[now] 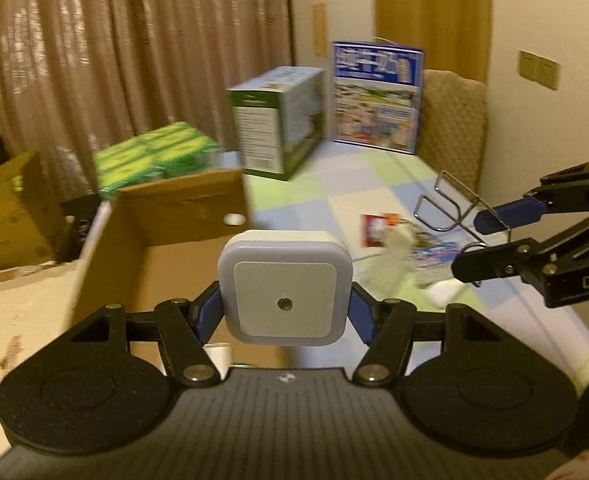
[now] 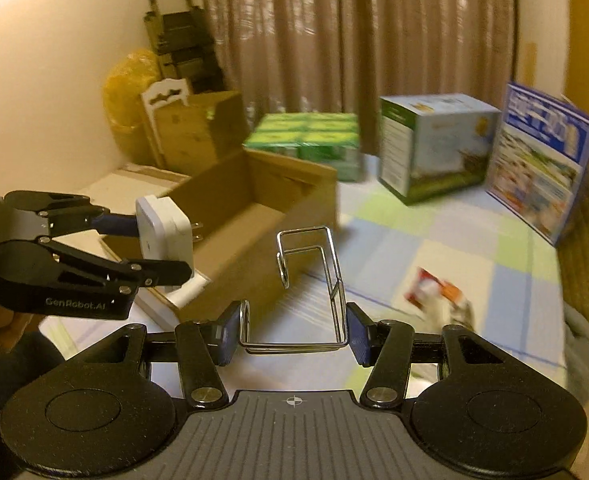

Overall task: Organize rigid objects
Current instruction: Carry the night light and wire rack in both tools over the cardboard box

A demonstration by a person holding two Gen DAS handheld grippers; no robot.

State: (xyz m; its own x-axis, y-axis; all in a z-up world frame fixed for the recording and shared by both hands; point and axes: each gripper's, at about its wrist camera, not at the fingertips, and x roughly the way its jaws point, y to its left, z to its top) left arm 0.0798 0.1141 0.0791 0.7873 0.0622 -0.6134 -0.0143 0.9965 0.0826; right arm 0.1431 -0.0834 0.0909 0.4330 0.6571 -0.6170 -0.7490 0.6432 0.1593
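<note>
Open cardboard box (image 2: 254,216) ahead, top unobstructed.
Green packs (image 2: 306,136) and a tall carton (image 2: 434,148) crowd its far side; checkered floor (image 2: 474,248) right lies mostly open.

White square night-light (image 1: 284,287) — upright, wire hook (image 2: 310,280) — tilted, both airborne

The light is warm, yellowish and rather dim. Motion blur smears the background, strongest on the brown pleated curtain (image 1: 94,60) at 11 o'clock. Fisheye edges bend, corners are dark.
</note>
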